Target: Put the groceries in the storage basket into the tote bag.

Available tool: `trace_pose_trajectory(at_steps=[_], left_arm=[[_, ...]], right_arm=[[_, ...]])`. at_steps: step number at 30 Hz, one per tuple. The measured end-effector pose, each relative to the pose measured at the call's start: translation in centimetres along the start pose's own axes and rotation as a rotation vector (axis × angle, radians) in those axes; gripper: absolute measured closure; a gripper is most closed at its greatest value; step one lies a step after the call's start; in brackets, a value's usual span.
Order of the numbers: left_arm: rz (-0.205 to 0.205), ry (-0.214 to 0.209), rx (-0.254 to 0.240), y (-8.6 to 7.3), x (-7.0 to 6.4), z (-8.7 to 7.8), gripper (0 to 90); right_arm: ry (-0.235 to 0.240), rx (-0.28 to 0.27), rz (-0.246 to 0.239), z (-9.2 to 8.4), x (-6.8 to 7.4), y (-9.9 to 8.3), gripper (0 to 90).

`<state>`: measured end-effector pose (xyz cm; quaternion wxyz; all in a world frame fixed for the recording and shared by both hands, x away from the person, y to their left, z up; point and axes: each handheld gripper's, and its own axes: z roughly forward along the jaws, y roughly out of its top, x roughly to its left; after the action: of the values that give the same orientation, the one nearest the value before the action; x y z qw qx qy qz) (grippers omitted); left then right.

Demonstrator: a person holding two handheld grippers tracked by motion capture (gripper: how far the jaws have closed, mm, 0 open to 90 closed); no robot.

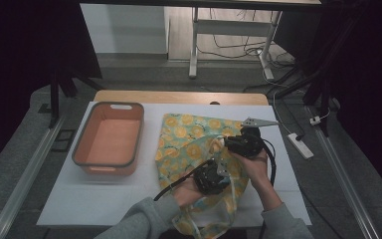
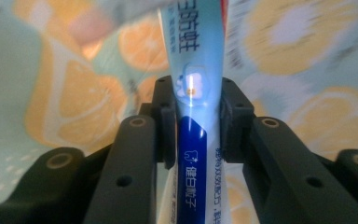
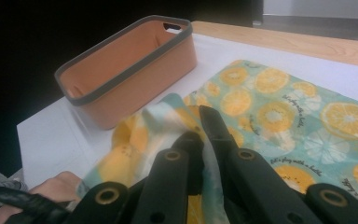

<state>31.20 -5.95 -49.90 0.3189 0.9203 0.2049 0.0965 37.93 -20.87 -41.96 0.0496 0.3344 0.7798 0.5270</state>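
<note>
1. A blue and white toothpaste tube [image 2: 193, 121] is clamped upright between the jaws of the left gripper [image 2: 193, 123], over the orange-print cloth bag [image 1: 189, 137]
2. The bag's raised edge [image 3: 168, 114] is pinched by the right gripper [image 3: 204, 135]
3. An orange bin [image 1: 108, 139] is seen beside the bag on the table [image 1: 79, 199]

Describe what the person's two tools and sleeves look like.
Both tools are black. The left tool and right tool each have two angular jaws with round bolt holes ringed in brass colour. A black cable trails from the right tool, and a grey three-cornered plate sits on top of it. The person wears grey sleeves.
</note>
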Motion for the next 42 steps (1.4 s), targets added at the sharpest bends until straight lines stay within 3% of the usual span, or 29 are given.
trace_pose_trajectory(at_steps=[4, 7, 9, 15, 22, 34, 38, 42], left_arm=[[-0.009, 0.009, 0.000, -0.3, 0.3, -0.4, 59.1], [0.012, 0.026, 0.017, -0.8, 0.2, -1.2, 48.1], [-0.003, 0.038, -0.010, -1.1, 0.3, -2.2, 46.2], [-0.074, -0.043, -0.135, -2.3, 1.1, -6.4, 41.4], [-0.125, -0.030, -0.180, -5.2, 2.4, -10.3, 38.3], [-0.232, 0.026, -0.166, -11.6, 5.6, -14.1, 37.3], [-0.267, 0.037, -0.166, -13.3, 6.2, -14.5, 37.4], [-0.275, 0.048, -0.150, -14.0, 6.4, -14.4, 37.5]], right_arm=[[-0.012, 0.001, 0.006, 0.1, -0.4, -0.2, 88.5], [-0.028, 0.006, 0.006, 0.0, -0.7, -0.3, 88.5], [-0.037, 0.010, 0.007, 0.0, -0.8, -0.4, 88.5], [-0.050, 0.024, 0.019, 0.2, -1.4, -0.7, 88.5], [-0.055, 0.052, 0.004, 0.2, -1.4, -1.1, 88.4], [-0.029, 0.080, -0.049, -0.8, -0.1, -2.3, 87.7], [-0.033, 0.101, -0.068, -1.7, 0.3, -3.4, 87.7], [-0.045, 0.100, -0.062, -2.5, 0.2, -4.0, 87.2]])
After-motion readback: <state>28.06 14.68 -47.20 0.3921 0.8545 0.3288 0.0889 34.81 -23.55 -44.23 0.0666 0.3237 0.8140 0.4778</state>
